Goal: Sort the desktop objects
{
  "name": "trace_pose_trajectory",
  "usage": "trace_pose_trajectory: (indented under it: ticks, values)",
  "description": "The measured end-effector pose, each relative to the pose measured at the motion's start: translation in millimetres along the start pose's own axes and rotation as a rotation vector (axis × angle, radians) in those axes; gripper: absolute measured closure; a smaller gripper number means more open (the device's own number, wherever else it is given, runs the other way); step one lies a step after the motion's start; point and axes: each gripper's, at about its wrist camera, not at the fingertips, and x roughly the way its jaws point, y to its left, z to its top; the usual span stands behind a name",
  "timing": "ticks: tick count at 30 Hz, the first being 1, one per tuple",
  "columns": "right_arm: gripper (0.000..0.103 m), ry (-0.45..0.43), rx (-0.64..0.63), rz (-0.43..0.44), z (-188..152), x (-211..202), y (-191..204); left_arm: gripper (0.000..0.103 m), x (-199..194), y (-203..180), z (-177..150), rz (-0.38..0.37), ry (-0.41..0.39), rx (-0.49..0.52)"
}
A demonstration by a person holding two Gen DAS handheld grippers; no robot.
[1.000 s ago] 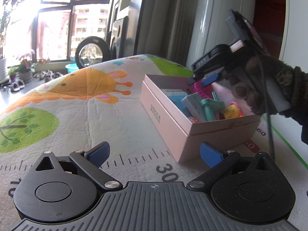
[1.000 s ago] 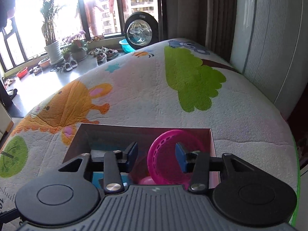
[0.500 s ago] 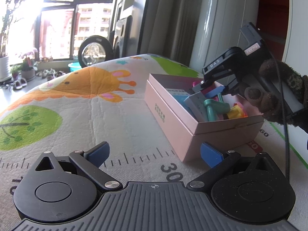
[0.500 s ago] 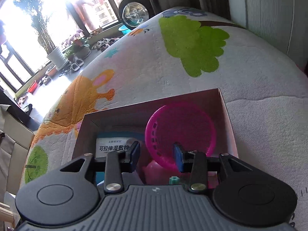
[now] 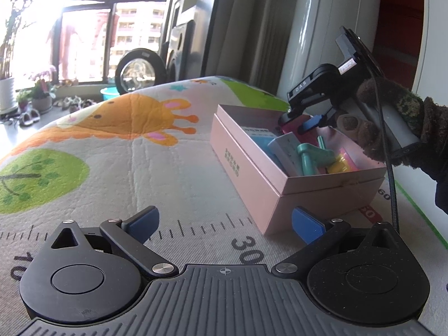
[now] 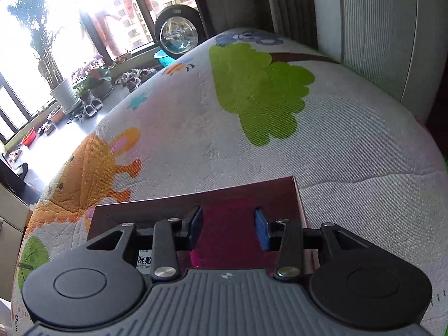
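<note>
Sorting looks nearly finished: the right tool (image 6: 228, 229) hangs part-open and empty over the pink box (image 5: 282, 193) of small things, the left tool (image 5: 224, 221) waits wide just beside it, so next comes lifting clear.

Cartoon play mat (image 5: 145, 151), potted plants (image 6: 65, 95), shoes (image 6: 134, 77), blue basin (image 5: 107, 94)

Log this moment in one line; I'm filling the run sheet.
left claw: open, empty | right claw: open above pink box | toys in box
</note>
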Motion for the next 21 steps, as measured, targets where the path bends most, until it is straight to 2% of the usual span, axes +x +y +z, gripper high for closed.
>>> trace_pose_trajectory:
  ticks: [3,5,6,8,11,13,16,19,21]
  values:
    - [0.064,-0.009,-0.039,-0.012,-8,-8,4,0.0,0,2,0,-0.004,0.001,-0.011]
    - [0.062,-0.068,-0.07,0.016,-19,-31,3,0.0,-1,2,-1,-0.004,-0.001,-0.01]
    - [0.058,-0.109,-0.093,0.037,-27,-47,1,0.0,-2,2,-1,-0.003,-0.004,-0.006]
    - [0.036,-0.193,-0.129,0.052,-48,-79,-5,0.0,-2,0,-1,-0.003,-0.006,0.002]
    - [0.026,-0.26,-0.177,0.092,-85,-118,-22,0.0,-2,-3,-1,0.005,-0.005,0.014]
    - [0.021,-0.254,-0.168,0.109,-109,-132,-39,0.0,0,-6,0,0.017,0.001,0.029]
    - [0.021,-0.219,-0.1,0.119,-131,-131,-60,0.0,5,-17,4,0.017,0.027,0.06]
    - [0.021,-0.182,-0.018,0.172,-135,-118,-67,0.0,14,-31,9,0.013,0.045,0.106]
    - [0.021,-0.17,-0.008,0.219,-135,-112,-63,0.0,18,-37,12,0.019,0.047,0.135]
